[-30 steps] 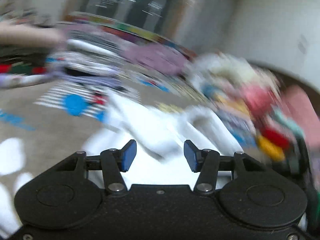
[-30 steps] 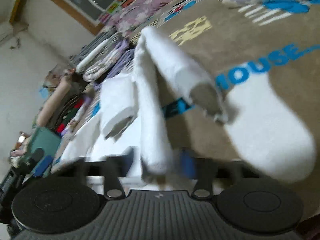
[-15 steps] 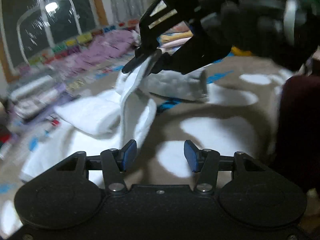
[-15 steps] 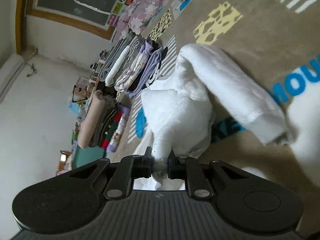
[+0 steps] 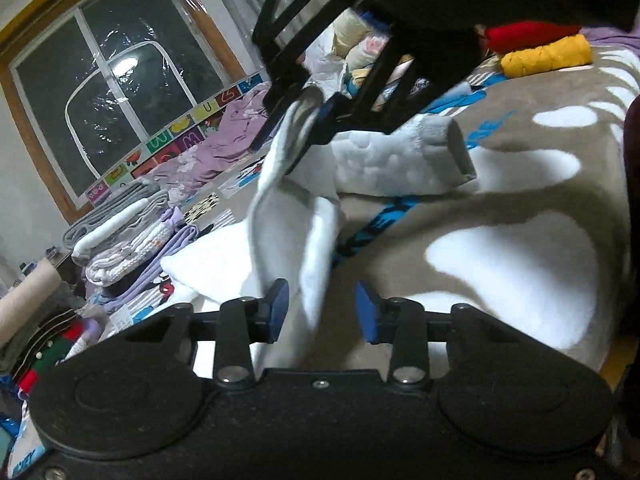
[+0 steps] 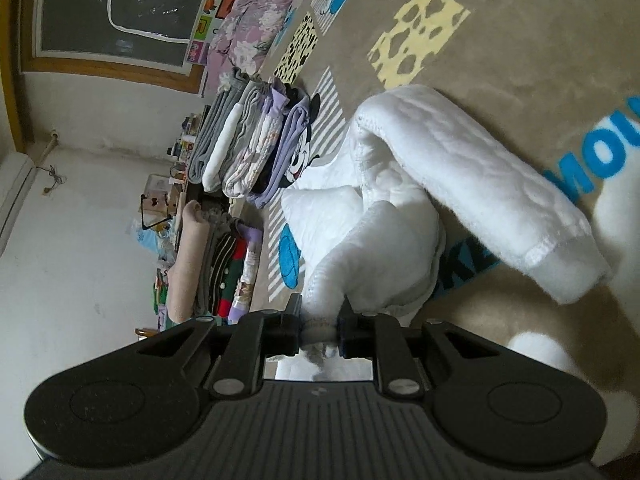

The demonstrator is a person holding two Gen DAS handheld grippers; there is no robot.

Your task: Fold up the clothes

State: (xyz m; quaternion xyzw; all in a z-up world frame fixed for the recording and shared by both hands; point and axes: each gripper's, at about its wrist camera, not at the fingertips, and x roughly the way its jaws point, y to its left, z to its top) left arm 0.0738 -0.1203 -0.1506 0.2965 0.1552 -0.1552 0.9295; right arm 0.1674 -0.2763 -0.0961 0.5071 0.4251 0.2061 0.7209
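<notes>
Beige cartoon blanket [image 6: 500, 60] under everything: white garment [image 6: 400, 208] half-lifted off it, unfolded. Folded stacks [image 6: 248, 136] sit near the window, so some done. Your right gripper [image 6: 320, 326] pinches its edge; left gripper [image 5: 322, 308] closing on the hanging strip, not clamped yet. Half a second ago, left stood wider.

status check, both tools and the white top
Right tool shut on white top, lifting its edge. Left tool closing, hanging fabric between its pads, not yet pinched. Nothing in the way on blanket.
</notes>
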